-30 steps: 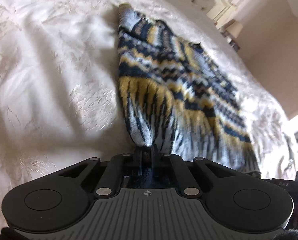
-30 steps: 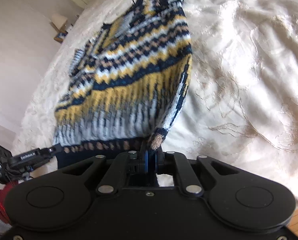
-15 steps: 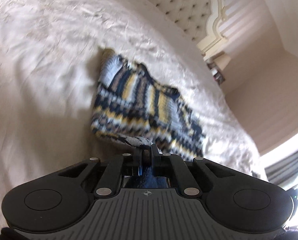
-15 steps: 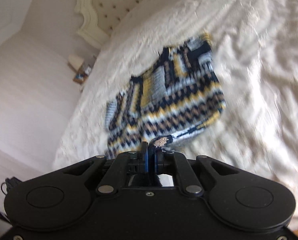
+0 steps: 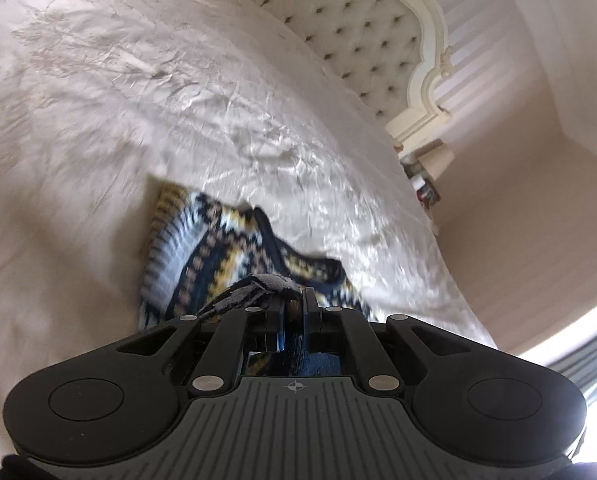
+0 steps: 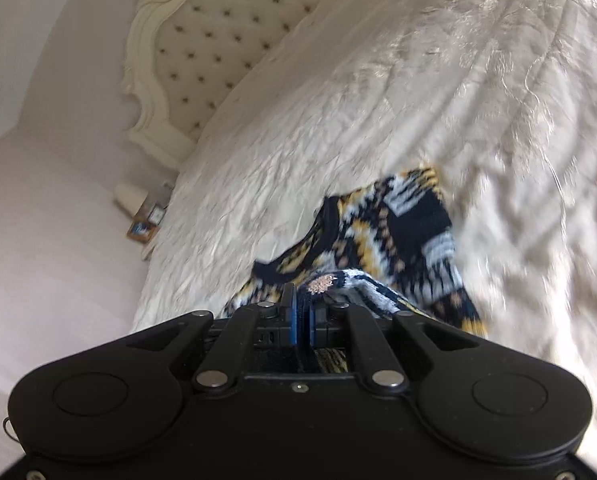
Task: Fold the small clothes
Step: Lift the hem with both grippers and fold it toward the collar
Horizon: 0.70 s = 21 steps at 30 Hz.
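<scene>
With 2 grippers, left (image 5: 294, 300) and right (image 6: 303, 300), clamped on the patterned sweater's (image 5: 202, 256) hem above the bed (image 5: 138, 92), uneven carrying could skew the fold.

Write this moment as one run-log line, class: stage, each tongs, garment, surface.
stage: mid-fold | left tongs: shut on sweater | right tongs: shut on sweater | sweater: hem lifted over its far part | surface: bedspread
</scene>
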{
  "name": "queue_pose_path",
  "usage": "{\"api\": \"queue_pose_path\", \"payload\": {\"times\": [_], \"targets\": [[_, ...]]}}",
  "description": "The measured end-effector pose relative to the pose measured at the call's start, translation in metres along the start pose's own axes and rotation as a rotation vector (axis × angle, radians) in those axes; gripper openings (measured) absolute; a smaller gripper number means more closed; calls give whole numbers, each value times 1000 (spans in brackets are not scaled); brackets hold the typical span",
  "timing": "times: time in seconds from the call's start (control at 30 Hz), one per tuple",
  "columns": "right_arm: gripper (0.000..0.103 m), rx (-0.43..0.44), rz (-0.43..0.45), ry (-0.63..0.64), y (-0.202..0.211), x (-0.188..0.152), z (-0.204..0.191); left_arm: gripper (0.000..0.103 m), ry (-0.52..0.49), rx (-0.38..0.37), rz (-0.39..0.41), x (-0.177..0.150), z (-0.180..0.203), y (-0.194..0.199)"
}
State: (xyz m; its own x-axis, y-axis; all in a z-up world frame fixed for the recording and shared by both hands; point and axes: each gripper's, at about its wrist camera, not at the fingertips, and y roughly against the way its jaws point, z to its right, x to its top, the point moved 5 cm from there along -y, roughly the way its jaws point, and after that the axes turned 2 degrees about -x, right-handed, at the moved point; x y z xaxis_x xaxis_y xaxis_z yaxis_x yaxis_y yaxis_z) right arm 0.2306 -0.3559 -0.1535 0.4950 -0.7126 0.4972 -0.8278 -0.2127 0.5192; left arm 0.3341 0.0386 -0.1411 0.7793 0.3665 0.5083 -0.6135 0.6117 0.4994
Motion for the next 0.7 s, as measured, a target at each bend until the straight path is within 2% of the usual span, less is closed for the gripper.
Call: {"api": "queue_pose_path", "payload": {"times": [0.17, 0.4, 0.7], "targets": [[12, -38, 8, -40, -40, 21, 10, 7, -4, 22, -21, 21, -7, -38], [12, -53, -25, -26, -85, 45, 14, 7, 3, 71, -12, 37, -9, -66], [12, -111, -144, -69, -139, 62, 38, 8, 31, 189, -63, 40, -26, -108]]}}
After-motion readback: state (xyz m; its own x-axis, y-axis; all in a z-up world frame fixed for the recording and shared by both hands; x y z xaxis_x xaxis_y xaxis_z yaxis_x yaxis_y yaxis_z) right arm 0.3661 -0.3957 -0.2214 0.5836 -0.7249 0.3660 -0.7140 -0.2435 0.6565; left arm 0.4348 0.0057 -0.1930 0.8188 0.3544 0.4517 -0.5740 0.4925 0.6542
